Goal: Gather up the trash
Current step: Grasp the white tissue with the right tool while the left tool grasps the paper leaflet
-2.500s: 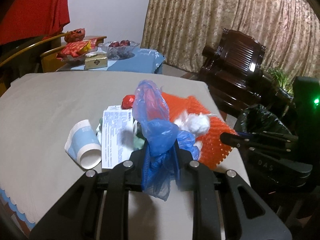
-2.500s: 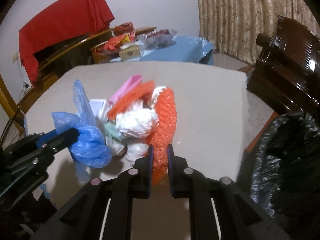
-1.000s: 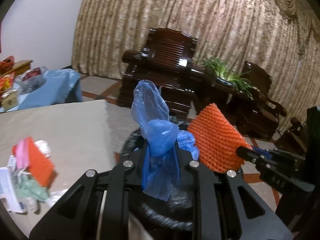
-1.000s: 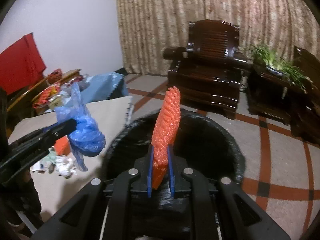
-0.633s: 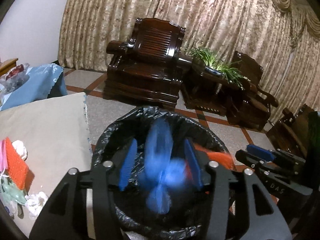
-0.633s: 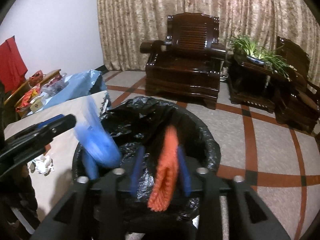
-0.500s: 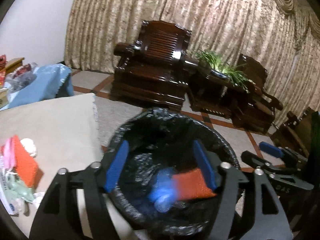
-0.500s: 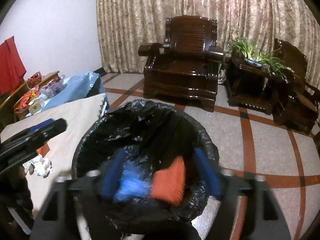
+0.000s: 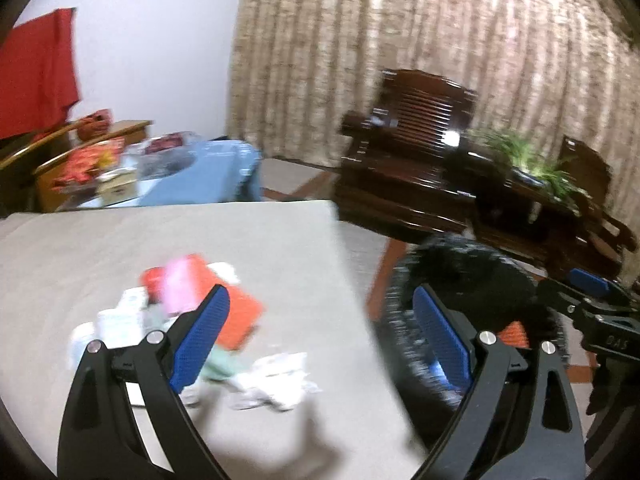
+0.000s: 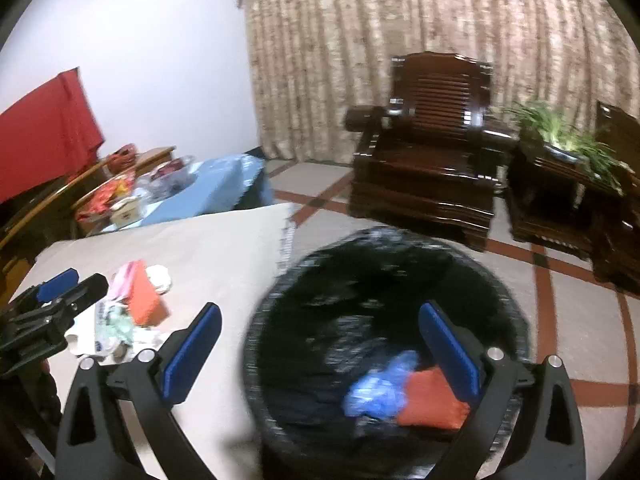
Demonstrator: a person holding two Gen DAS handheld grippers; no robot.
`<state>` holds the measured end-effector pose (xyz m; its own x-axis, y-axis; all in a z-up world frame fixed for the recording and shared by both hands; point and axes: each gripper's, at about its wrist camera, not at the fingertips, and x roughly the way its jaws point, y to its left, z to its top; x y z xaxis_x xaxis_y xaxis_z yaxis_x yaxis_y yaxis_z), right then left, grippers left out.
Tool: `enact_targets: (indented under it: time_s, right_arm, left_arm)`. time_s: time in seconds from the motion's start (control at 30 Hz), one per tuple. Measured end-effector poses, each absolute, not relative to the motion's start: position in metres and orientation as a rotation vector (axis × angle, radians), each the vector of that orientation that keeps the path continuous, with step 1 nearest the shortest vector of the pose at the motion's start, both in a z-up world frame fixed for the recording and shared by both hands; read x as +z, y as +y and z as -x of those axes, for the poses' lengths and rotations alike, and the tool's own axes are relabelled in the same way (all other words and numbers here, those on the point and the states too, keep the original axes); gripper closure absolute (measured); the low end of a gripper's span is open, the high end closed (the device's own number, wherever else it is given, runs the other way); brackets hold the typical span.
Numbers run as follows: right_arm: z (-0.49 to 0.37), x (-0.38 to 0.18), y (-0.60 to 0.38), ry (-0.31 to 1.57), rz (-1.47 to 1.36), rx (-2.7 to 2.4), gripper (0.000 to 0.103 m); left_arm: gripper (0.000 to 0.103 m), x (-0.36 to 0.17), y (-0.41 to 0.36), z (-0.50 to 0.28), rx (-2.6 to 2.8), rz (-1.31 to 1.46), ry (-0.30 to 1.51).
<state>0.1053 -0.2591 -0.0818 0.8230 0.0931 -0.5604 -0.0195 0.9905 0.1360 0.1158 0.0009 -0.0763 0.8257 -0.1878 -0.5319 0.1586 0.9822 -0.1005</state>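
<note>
**Kid:** On the left camera, what can you see?

**Helper:** Near the bin (image 9: 472, 280), the left gripper (image 9: 320, 320) has its jaws wide apart. They have just been opening, and nothing is between them. One blue pad (image 9: 200, 340) sits in front of the trash pile (image 9: 192, 320), which is on the table (image 9: 120, 248), to the left of the bin. The other pad is in front of the bin's black liner.

**Kid:** What is in the pile?

**Helper:** An orange piece, a pink piece, some white crumpled paper and something pale green. It is blurry, so I cannot tell more. The right gripper (image 9: 588, 284) pokes in on the far side of the bin from the table.

**Kid:** And the right camera?

**Helper:** It looks down into the bin (image 10: 280, 300). The right gripper (image 10: 320, 340) is wide too. Its jaws have just been opening, and they hold nothing. A blue bag (image 10: 380, 388) and an orange net (image 10: 432, 400) lie inside the bin, touching each other.

**Kid:** Where is the other trash?

**Helper:** The pile (image 10: 132, 312) is on the table (image 10: 200, 248), left of the bin. The left gripper (image 10: 60, 288) is just beside the pile, on the side away from the bin. A dark chair (image 10: 432, 152) stands behind the bin, near the curtain (image 10: 360, 40).
</note>
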Motion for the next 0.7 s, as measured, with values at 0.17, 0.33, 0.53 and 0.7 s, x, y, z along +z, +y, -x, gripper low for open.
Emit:
enact_targets:
  time_s: [0.17,0.33,0.53,0.7]
  right_arm:
    - [-0.115,-0.085,-0.211,0.602,-0.089,0.174,0.006]
    - [-0.123,-0.097,-0.168,0.62,-0.049,0.265,0.006]
    - [-0.137,-0.12,-0.124,0.648,0.004,0.335,0.007]
    - [-0.151,-0.149,-0.1,0.709,0.026,0.369,0.014]
  left_arm:
    - [0.013,-0.081,0.053,-0.106,-0.065,0.057,0.577]
    - [0.013,-0.093,0.096,-0.098,0.032,0.06,0.596]
    - [0.013,-0.106,0.124,-0.093,0.099,0.062,0.6]
    - [0.013,-0.12,0.138,-0.094,0.123,0.065,0.621]
